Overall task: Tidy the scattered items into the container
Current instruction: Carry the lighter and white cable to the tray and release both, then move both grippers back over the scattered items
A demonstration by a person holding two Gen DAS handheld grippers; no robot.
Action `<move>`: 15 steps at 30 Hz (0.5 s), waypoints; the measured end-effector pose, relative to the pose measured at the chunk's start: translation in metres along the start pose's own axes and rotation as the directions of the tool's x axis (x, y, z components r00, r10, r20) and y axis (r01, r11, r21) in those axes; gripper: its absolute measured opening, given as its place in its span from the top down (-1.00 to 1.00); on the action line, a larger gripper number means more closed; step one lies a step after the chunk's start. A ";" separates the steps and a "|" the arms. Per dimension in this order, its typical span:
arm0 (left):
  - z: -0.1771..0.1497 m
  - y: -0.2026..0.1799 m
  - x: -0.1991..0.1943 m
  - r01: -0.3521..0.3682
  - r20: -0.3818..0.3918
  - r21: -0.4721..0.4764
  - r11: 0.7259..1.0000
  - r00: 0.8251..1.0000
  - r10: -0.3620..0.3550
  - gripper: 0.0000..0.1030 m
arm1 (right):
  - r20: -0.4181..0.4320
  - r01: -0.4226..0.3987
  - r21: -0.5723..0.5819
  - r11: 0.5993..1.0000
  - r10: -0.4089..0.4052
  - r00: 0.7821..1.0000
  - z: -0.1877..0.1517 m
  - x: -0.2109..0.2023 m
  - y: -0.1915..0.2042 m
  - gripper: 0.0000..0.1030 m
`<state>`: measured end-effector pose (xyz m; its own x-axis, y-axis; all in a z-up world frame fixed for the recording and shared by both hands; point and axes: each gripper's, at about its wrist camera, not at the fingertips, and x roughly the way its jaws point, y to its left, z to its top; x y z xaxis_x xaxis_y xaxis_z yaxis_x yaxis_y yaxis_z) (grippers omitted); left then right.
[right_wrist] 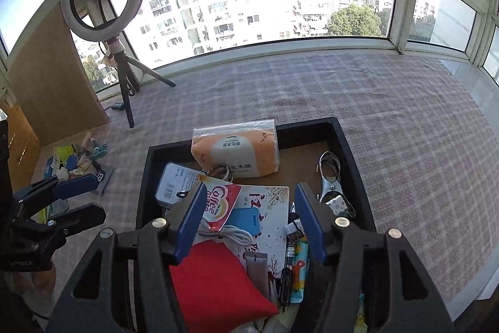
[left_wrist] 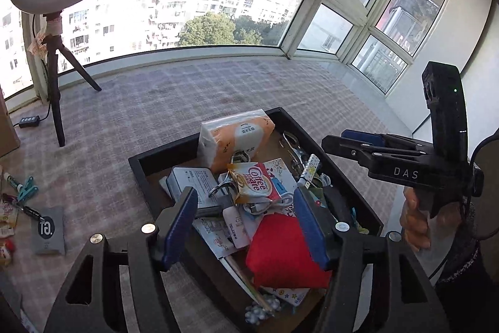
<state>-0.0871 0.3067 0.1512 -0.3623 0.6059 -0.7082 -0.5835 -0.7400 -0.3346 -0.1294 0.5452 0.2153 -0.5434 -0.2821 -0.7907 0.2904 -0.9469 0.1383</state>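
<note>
A black tray point(left_wrist: 162, 150) point(right_wrist: 352, 145) on the checked cloth holds a tissue pack point(left_wrist: 237, 136) point(right_wrist: 237, 150), a Coffee Mate sachet point(left_wrist: 254, 181) point(right_wrist: 218, 205), a red cloth point(left_wrist: 280, 248) point(right_wrist: 215, 283), a white cable, metal clamps point(right_wrist: 330, 177) and several small packets. My left gripper point(left_wrist: 244, 208) point(right_wrist: 90, 195) hovers open over the tray with nothing between its fingers. My right gripper point(right_wrist: 249, 208) point(left_wrist: 352, 142) is also open and empty above the tray. Still on the cloth at the left lie a grey pouch point(left_wrist: 48, 230), teal clips point(left_wrist: 26, 189) and sachets point(right_wrist: 75, 161).
A ring light on a tripod point(left_wrist: 56, 102) point(right_wrist: 124, 83) stands at the back left with a power strip point(left_wrist: 29, 120) by its foot. A cardboard box point(right_wrist: 53, 77) sits at the left. Windows line the back. A hand point(left_wrist: 414, 223) holds the right gripper's handle.
</note>
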 end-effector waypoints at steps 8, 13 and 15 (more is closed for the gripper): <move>-0.019 0.069 -0.031 -0.151 0.014 -0.098 0.984 0.988 0.154 -0.18 | -0.031 -0.070 -0.130 0.989 0.067 0.997 0.012 0.024 0.062 -0.11; -0.050 0.133 -0.060 -0.259 -0.011 -0.195 0.946 0.965 0.262 -0.18 | -0.066 -0.133 -0.230 0.964 0.121 0.990 0.018 0.041 0.113 -0.11; -0.066 0.160 -0.074 -0.313 -0.026 -0.234 0.921 0.949 0.315 -0.18 | -0.084 -0.159 -0.262 0.952 0.142 0.986 0.020 0.049 0.133 -0.11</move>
<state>-0.1058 0.1244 0.1091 -0.5089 0.3337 -0.7935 -0.2538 -0.9390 -0.2322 -0.1335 0.4018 0.2067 -0.4283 -0.3995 -0.8105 0.5694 -0.8158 0.1012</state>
